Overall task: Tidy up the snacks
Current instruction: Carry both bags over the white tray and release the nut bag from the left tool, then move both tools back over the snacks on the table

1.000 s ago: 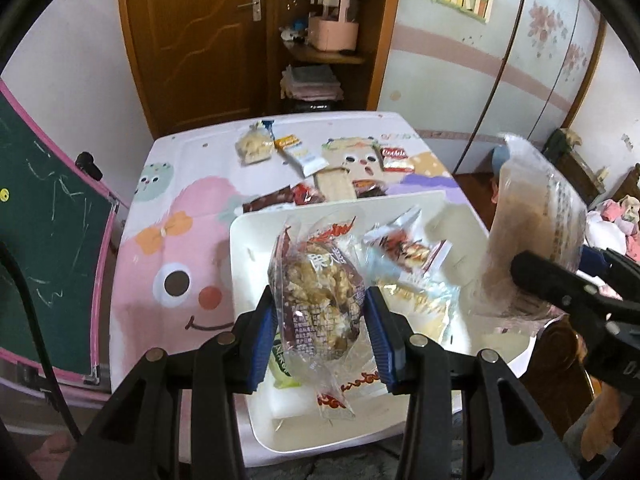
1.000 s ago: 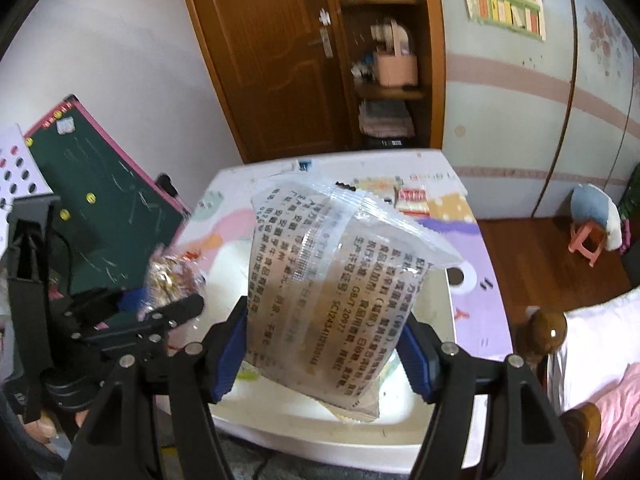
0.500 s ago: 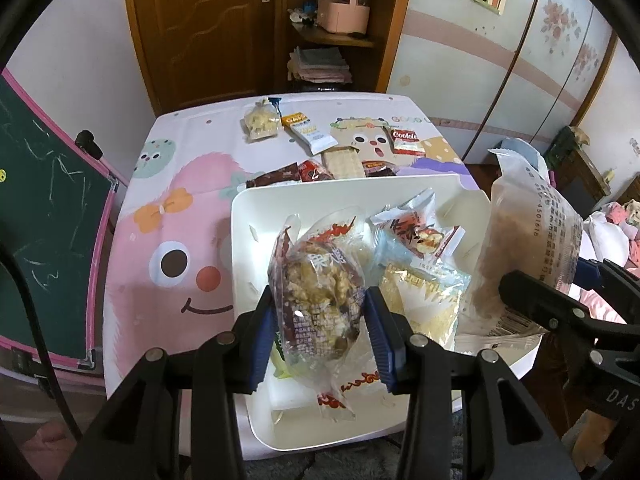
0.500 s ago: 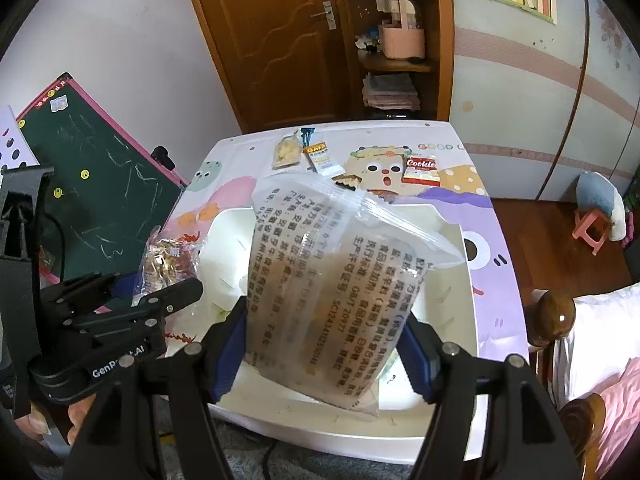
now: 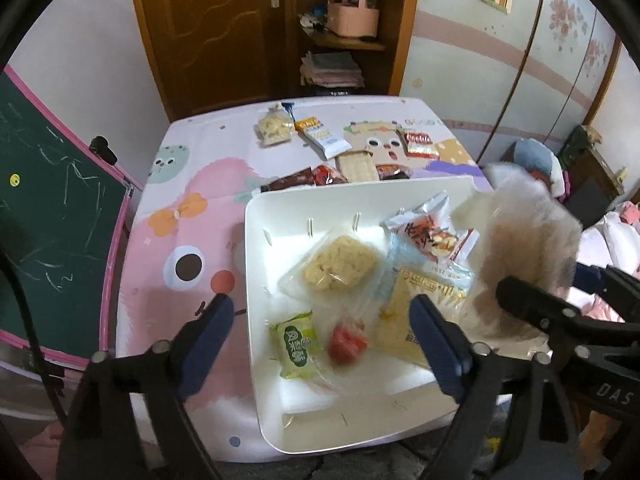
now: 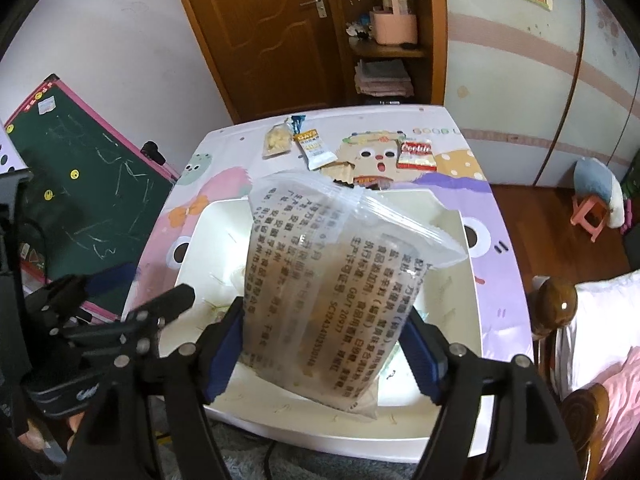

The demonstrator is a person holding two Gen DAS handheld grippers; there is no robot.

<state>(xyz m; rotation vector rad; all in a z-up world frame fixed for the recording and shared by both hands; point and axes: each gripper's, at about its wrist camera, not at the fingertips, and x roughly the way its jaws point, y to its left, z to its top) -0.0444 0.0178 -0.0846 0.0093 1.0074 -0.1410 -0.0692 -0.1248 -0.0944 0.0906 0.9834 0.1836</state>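
Left wrist view: the left tool [image 5: 320, 330] hangs over the near left part of the white tray [image 5: 256, 264], its blue-padded jaws spread wide with nothing between them. In the tray lie a clear pack of pale noodle-like snack [image 5: 338, 268], a green packet [image 5: 296, 346], a small red item [image 5: 347, 342] that is blurred, a yellow packet [image 5: 416, 300] and a red-and-white packet [image 5: 430, 232]. The tray sits on the tabletop [image 5: 188, 200], which is covered by a pink cartoon cloth. Beyond the tray's far rim, on the cloth, are more snacks: a small clear bag of pale pieces [image 5: 274, 130], an orange-and-white bar [image 5: 322, 138], a red cookie packet [image 5: 419, 144] and a dark wrapper [image 5: 288, 182]. At the right edge the right tool [image 5: 560, 296] shows from the side with a blurred translucent bag [image 5: 524, 248] above it.

Right wrist view: the right tool [image 6: 326, 348] pinches the translucent bag [image 6: 332, 280] between its blue pads, the bag printed with black text and held upright over the white tray [image 6: 208, 224], tilted slightly. The left tool [image 6: 132, 296] is at the lower left, just beside the tray's left rim. A green chalkboard [image 6: 80, 176] leans at the left of the tabletop.
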